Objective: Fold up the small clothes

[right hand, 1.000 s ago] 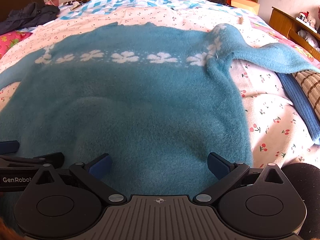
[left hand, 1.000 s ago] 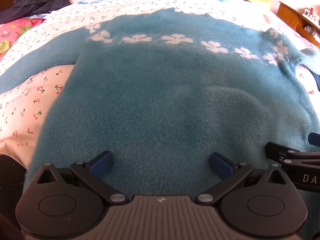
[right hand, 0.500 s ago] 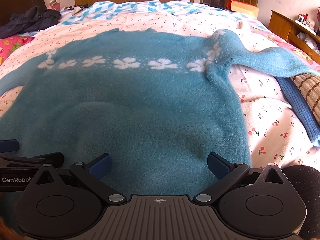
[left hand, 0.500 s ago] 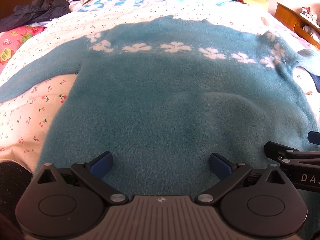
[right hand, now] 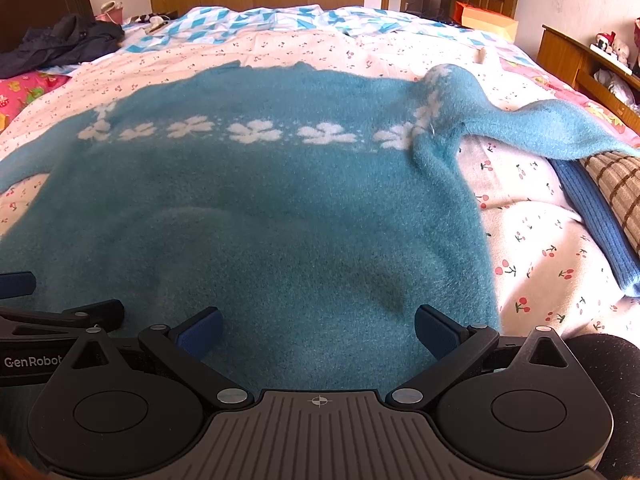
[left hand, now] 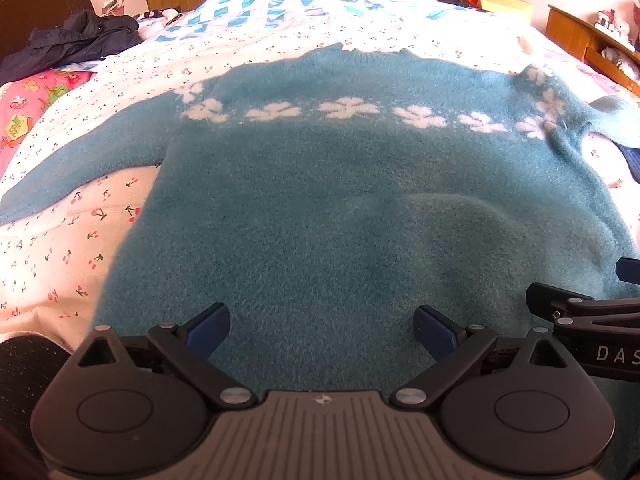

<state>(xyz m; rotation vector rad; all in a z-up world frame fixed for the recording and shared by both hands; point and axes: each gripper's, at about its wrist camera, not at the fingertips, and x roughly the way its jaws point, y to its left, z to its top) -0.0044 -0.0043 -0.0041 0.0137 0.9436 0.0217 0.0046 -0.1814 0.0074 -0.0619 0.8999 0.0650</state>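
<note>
A fuzzy teal sweater (left hand: 340, 184) with a band of white flowers lies spread flat on the bed, collar far, hem near. My left gripper (left hand: 322, 330) hovers open over the hem's left half, nothing between its blue pads. My right gripper (right hand: 318, 330) is open over the hem's right half (right hand: 320, 240). In the left wrist view the right gripper's fingers (left hand: 560, 304) show at the right edge. The left sleeve (left hand: 80, 164) stretches out leftward; the right sleeve (right hand: 540, 128) runs off to the right.
The bed has a cherry-print sheet (right hand: 540, 240). A folded blue knit (right hand: 592, 220) and a brown checked cloth (right hand: 616, 184) lie at the right. Dark clothing (left hand: 76, 44) is piled at the far left. A wooden shelf (right hand: 580, 60) stands beyond the bed on the right.
Both cameras have risen and pulled back a little, so more of the far bed and room shows. The sweater lies unchanged and both grippers stay open.
</note>
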